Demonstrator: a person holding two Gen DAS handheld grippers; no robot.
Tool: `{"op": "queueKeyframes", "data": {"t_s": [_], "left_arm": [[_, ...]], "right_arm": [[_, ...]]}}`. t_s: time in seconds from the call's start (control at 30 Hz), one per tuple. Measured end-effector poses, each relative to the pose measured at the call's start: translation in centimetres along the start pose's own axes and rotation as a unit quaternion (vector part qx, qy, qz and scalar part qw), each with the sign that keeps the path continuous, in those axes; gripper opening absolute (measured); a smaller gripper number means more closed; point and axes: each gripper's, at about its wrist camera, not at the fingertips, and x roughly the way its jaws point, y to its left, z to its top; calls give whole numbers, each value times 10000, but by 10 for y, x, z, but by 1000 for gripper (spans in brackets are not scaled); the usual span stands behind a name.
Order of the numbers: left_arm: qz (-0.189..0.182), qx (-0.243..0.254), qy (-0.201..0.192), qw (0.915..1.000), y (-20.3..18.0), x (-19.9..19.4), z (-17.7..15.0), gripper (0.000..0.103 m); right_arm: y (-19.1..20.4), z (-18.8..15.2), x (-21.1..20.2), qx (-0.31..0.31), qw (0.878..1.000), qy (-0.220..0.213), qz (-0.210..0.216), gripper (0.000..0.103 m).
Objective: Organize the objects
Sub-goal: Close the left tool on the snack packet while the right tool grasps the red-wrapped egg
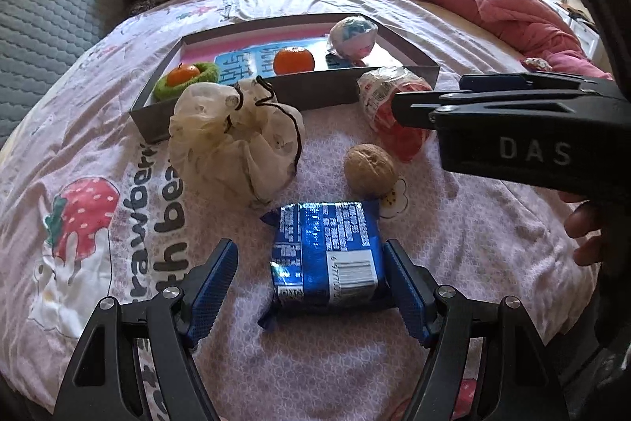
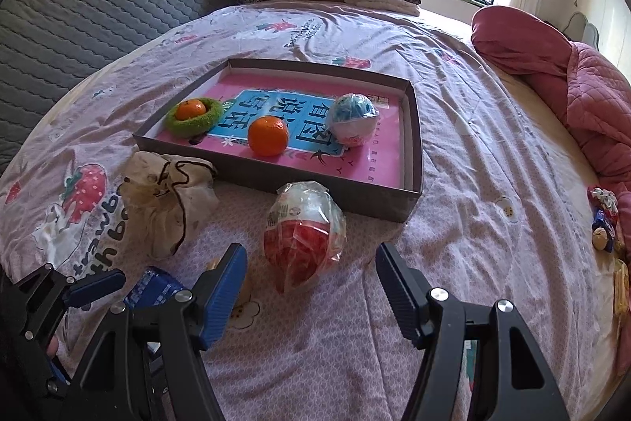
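Blue snack packet [image 1: 325, 255] lay on bed [image 1: 453, 263], near side, between left tongs [image 1: 311, 287], spread wide, nothing gripped. Right tongs [image 2: 311, 287] likewise released, near red wrapped egg [image 2: 301, 235]. Packet likely light, crinkly, slippery; take by long sides.

Two fisheye wrist cameras look steeply down over a pink strawberry-print bedsheet [image 1: 453, 239], close above it. The left view faces a blue foil snack packet [image 1: 327, 255]; the right sits beside it. Both share the shallow brown cardboard tray [image 2: 410, 129] ahead.
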Motion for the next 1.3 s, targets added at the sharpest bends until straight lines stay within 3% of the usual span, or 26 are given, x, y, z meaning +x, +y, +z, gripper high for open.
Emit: {"op": "queueKeyframes", "data": {"t_s": [0.8,0.93,1.13,1.3], "left_arm": [[-97,-47,-11,9999,2,17,2,75],[-201,-113,10,9997,4,17,2,71],[-288,-90,1,9995,2,16,2,56],[-326,-136,6,9994,3,15,1,53]], "right_arm": [[-6,12,44,214,9995,230,-11,67],[-6,11,46,227,9995,219,-23,66],[-5,11,47,190,9996,183,-35,54],[-5,12,44,201,9997,104,-51,53]]}}
